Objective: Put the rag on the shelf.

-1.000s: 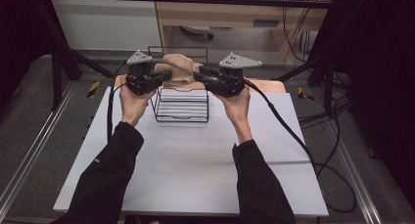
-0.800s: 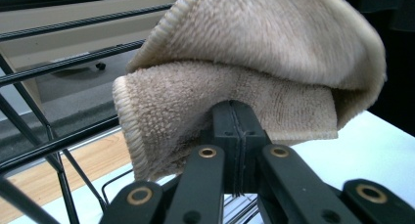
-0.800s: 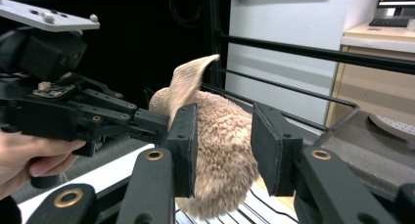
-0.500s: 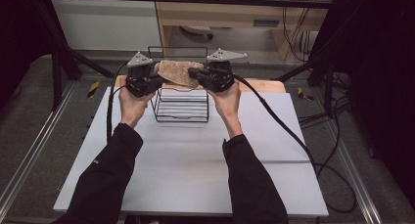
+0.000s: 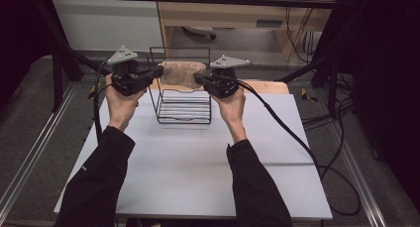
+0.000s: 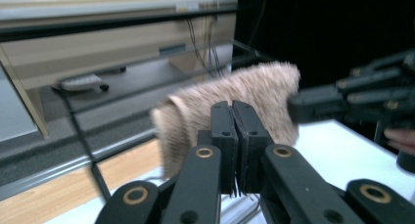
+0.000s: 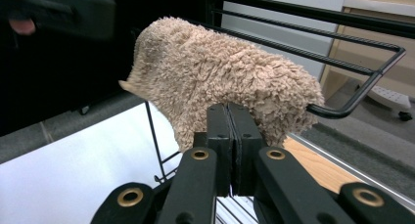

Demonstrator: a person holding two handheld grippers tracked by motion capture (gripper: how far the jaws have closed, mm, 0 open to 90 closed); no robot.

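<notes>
One fluffy beige towel [image 5: 183,73] of looped terry cloth, folded over into a thick wad, hangs in the air between two claws, up above the back part of a black wire rack [image 5: 182,104] and level with the rack's raised rear frame. The left claw [image 5: 159,70] is clenched on the towel's left edge, and in the left gripper view [image 6: 234,119] its two black jaws sit pressed flat together with the pile bunched just beyond them. The right claw [image 5: 197,78] is clenched on the towel's right edge; the right gripper view [image 7: 229,121] shows its jaws likewise tight together, the cloth swelling out past them and lying against a black bar of the rack. Those right jaws had just been closing, with the towel between them. Each gripper carries a grey three-cornered plate on top and trails a black cable. The person's left hand [image 5: 119,99] and right hand [image 5: 232,104] hold the grippers from below, forearms in dark sleeves reaching up from the near edge. The rack stands on the far half of a white bench [image 5: 193,182], with a strip of light wooden board [image 5: 262,85] showing behind it. Beyond lie a grey floor and a pale wooden cabinet [image 5: 233,11].
</notes>
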